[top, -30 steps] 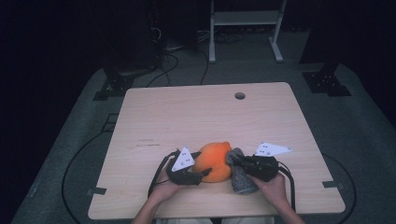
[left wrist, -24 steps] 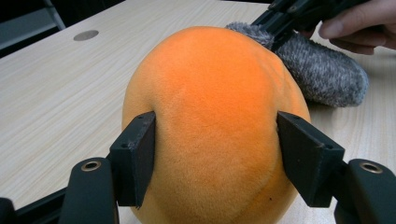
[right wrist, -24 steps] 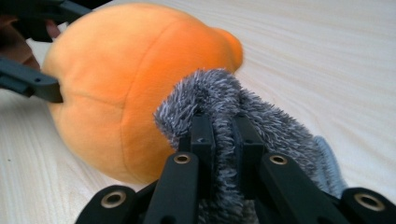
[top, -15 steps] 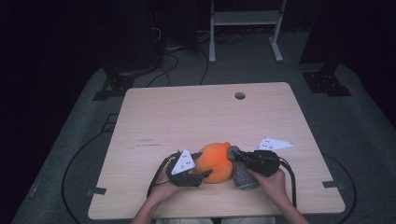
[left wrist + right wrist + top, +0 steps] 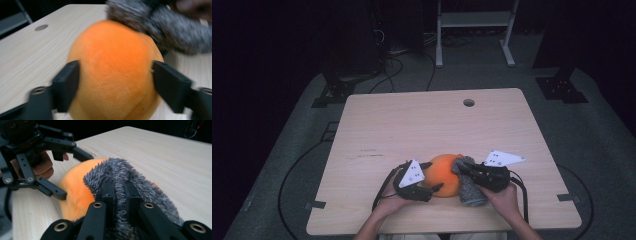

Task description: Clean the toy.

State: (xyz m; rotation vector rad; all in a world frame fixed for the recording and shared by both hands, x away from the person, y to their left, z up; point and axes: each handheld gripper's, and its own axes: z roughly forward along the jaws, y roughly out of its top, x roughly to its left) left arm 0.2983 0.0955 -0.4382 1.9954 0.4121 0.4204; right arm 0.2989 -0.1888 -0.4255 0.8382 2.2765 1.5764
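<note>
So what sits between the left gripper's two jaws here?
The orange plush ball sits between the left gripper jaws, seen in the left gripper view; they have just been opening.

I am seeing the plush ball (image 5: pixel 443 173) sitting on the table (image 5: pixel 422 125) toward the six o'clock edge, just right of centre. The furry piece (image 5: pixel 468 181) is lying against the ball's three o'clock side, draping up over its top. My left gripper (image 5: pixel 428 181) is sitting at the ball's nine o'clock, its jaws straddling the ball, having just been opening. My right gripper (image 5: pixel 468 170) is sitting at three o'clock, its jaws pinching the furry piece. The round hole (image 5: pixel 469 102) is lying at twelve o'clock, well apart, near the far edge.
</note>
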